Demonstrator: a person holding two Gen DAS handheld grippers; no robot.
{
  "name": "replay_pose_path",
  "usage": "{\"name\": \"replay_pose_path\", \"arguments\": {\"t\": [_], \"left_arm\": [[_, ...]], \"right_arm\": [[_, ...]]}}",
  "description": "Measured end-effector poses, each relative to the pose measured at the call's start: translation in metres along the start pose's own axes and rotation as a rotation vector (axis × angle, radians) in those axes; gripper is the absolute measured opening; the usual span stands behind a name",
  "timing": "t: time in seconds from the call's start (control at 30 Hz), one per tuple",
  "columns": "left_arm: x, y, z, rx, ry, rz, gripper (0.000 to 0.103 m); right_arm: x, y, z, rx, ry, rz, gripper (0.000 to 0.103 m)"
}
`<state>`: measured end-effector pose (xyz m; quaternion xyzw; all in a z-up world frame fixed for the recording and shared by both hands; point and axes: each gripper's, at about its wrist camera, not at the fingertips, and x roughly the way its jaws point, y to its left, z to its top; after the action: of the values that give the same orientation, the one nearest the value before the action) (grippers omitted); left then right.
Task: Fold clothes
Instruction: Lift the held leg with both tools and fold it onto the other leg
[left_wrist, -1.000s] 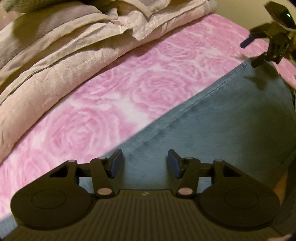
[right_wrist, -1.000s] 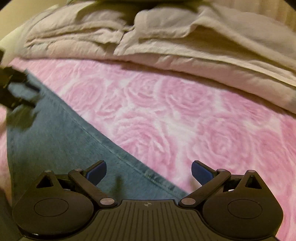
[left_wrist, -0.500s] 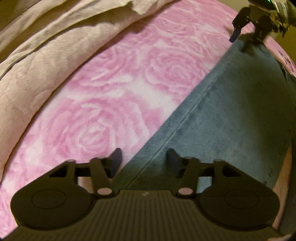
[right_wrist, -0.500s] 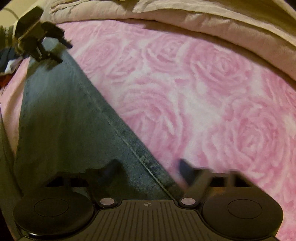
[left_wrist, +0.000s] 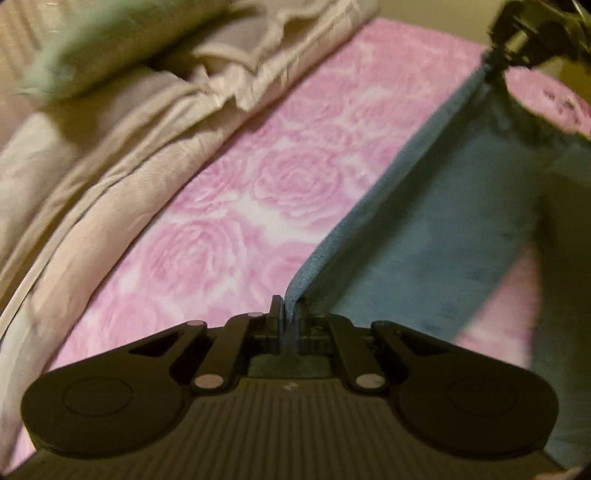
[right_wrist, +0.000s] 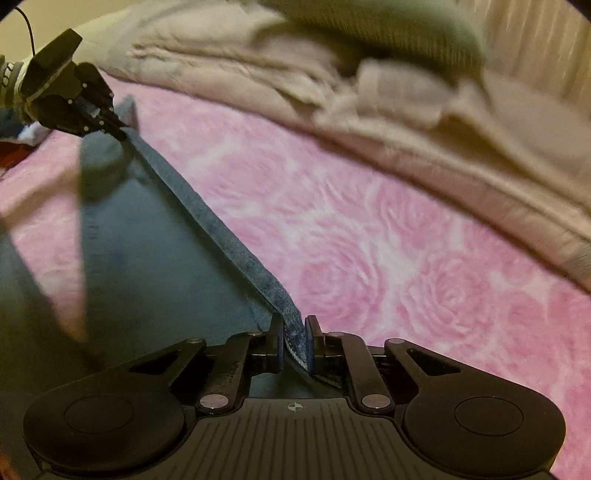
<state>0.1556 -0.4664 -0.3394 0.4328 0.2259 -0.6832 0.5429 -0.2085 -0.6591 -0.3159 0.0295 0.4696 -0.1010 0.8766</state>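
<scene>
You are clamping the left gripper (left_wrist: 290, 312) on one end of the jeans (left_wrist: 424, 229) edge, its jaws having just been closing onto the denim. To its right, your right gripper (right_wrist: 294, 332) is pinching the other end, its jaws likewise just closed on the hem. The jeans are hanging taut between both grips, partly lifted off the pink rose blanket (right_wrist: 388, 236), with the beige bedding (left_wrist: 122, 122) piled behind. The thinner left pinch could be slipping if you are pulling the ends apart too hard, and the sagging body could be bunching. The held edge is running straight from gripper to gripper; that looks like the long axis.
</scene>
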Motion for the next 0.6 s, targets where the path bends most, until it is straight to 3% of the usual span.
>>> {"name": "replay_pose_path", "arguments": {"t": [0.17, 0.3, 0.37, 0.43, 0.47, 0.6], "left_arm": [[-0.094, -0.085, -0.065, -0.198, -0.002, 0.018, 0.003], [-0.107, -0.154, -0.128, -0.437, 0.114, -0.009, 0.01], [-0.098, -0.182, -0.153, -0.503, 0.192, -0.015, 0.011], [-0.091, -0.201, -0.171, -0.541, 0.215, -0.044, 0.012], [-0.089, -0.203, -0.176, -0.55, 0.191, -0.07, 0.015], [-0.083, -0.199, -0.194, -0.585, 0.08, -0.102, 0.022]], "right_arm": [[-0.069, 0.094, -0.052, 0.02, -0.008, -0.016, 0.009], [-0.073, 0.161, -0.116, 0.109, 0.107, -0.034, 0.013], [-0.065, 0.178, -0.141, 0.215, 0.124, -0.059, 0.032], [-0.057, 0.195, -0.164, 0.324, 0.137, -0.085, 0.071], [-0.053, 0.203, -0.176, 0.378, 0.144, -0.097, 0.073], [-0.047, 0.198, -0.214, 0.737, -0.061, -0.104, 0.073]]}}
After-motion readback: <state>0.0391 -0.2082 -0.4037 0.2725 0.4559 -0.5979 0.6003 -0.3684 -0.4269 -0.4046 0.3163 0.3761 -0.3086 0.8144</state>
